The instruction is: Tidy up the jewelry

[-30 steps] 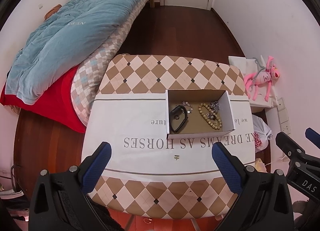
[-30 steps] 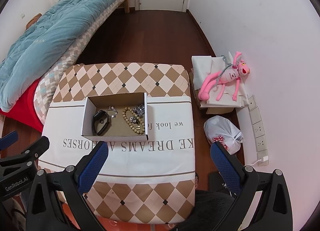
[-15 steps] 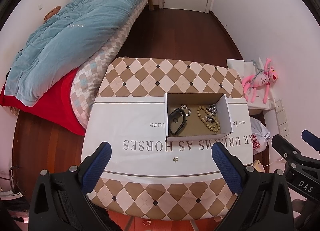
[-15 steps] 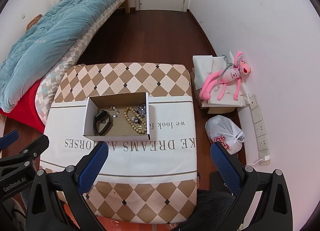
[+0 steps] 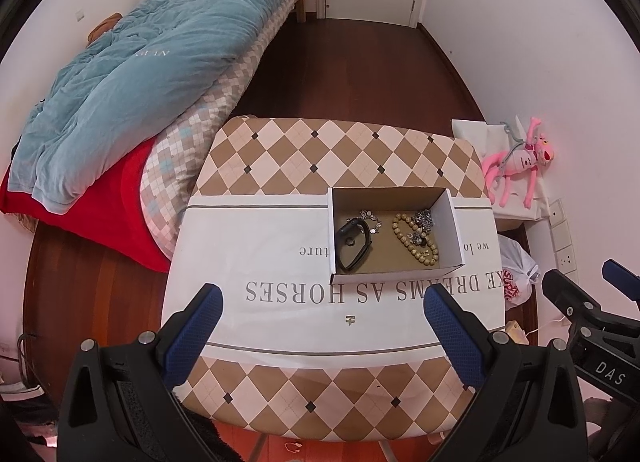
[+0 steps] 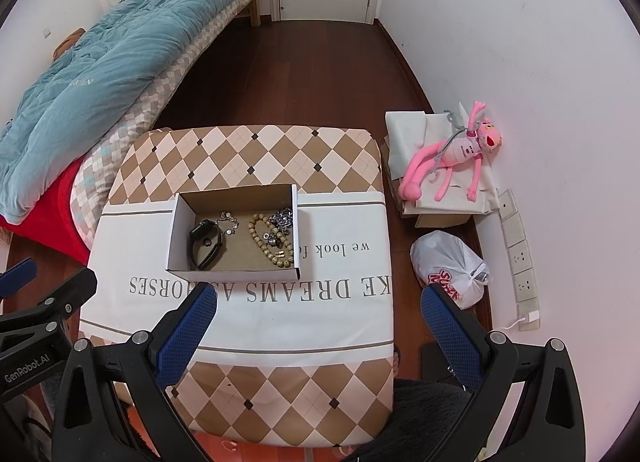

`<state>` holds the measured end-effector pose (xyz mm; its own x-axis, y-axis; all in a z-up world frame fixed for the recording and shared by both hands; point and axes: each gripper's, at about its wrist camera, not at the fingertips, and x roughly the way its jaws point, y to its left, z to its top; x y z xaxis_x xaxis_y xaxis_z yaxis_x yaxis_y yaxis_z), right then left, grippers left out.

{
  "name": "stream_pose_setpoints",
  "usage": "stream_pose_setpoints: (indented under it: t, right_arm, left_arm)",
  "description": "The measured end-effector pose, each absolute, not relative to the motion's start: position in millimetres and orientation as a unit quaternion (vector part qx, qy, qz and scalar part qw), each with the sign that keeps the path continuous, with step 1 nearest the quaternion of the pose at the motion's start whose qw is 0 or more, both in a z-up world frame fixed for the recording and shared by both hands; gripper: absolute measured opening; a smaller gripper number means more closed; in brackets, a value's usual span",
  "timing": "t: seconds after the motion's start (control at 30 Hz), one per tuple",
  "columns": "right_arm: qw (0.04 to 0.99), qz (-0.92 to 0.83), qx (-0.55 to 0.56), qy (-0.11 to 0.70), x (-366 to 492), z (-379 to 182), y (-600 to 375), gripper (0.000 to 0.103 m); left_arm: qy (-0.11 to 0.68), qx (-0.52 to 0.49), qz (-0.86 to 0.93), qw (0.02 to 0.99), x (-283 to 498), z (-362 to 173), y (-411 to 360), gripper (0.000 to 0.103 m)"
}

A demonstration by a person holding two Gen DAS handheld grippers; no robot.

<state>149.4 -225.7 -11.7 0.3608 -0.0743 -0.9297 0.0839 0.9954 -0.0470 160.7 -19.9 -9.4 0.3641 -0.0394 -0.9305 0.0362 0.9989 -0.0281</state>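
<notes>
An open cardboard box (image 5: 454, 228) (image 6: 178, 230) stands on the cloth-covered table (image 5: 280, 246) (image 6: 340, 274). In it lie a black watch (image 5: 353, 246) (image 6: 205, 243), a wooden bead bracelet (image 5: 416, 240) (image 6: 270, 240), a thin silver bracelet (image 5: 370, 218) (image 6: 228, 222) and a silver chain (image 5: 424, 219) (image 6: 283, 219). My left gripper (image 5: 323, 302) is open and empty, high above the table's near side. My right gripper (image 6: 318, 302) is open and empty, above the near right side.
A bed with a blue quilt (image 5: 132, 74) (image 6: 100, 62) is at the left. A pink plush toy (image 6: 448, 154) lies on a white-covered cardboard box at the right wall, with a white plastic bag (image 6: 450, 262) near it. Dark wood floor surrounds the table.
Both grippers have risen and drawn back a little; the table and box look smaller and lower in the views. Nothing in the box has moved.
</notes>
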Motion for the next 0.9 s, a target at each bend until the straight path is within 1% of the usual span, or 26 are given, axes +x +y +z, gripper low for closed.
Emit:
stream_pose_setpoints:
  t: [0.9]
  right_arm:
    - [0.824, -0.048, 0.002, 0.564, 148.4, -10.6, -226.4, 0.103]
  left_arm:
    - [0.563, 0.000, -0.029, 0.826, 156.5, -13.4, -20.4, 0.102]
